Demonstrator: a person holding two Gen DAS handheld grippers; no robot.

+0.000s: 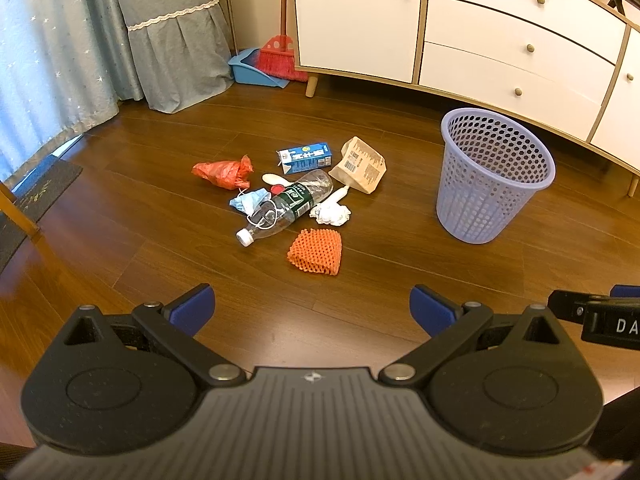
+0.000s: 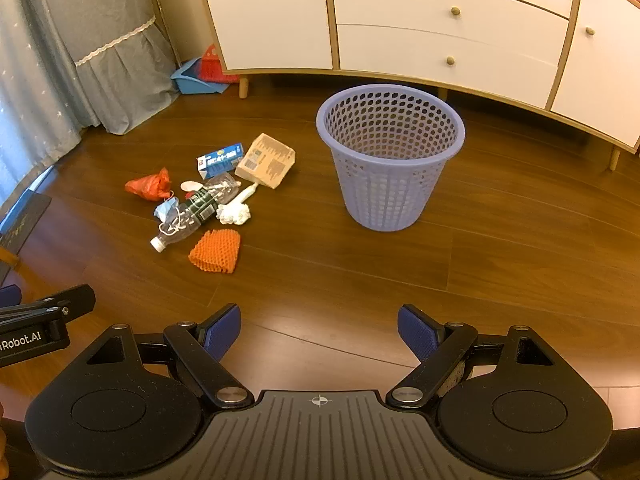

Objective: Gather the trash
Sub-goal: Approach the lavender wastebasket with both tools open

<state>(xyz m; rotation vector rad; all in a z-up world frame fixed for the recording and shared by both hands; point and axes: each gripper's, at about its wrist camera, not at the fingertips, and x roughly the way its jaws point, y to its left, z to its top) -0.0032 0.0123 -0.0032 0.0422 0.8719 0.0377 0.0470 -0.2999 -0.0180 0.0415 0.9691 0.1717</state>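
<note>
Trash lay in a pile on the brown wooden floor point(image 1: 160, 240), left of the purple holey plastic basket point(image 2: 390, 160). The orange foam net point(image 1: 316, 251) was nearest; it looked light and squishy, easy to pinch at an edge. The left gripper point(image 1: 312, 308) and right gripper point(image 2: 319, 330) were wide apart, holding nothing, well short of the pile.

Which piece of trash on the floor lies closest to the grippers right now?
The orange foam fruit net, at the near edge of the pile. The plastic bottle, white tissue wad and everything else lie farther back.
</note>
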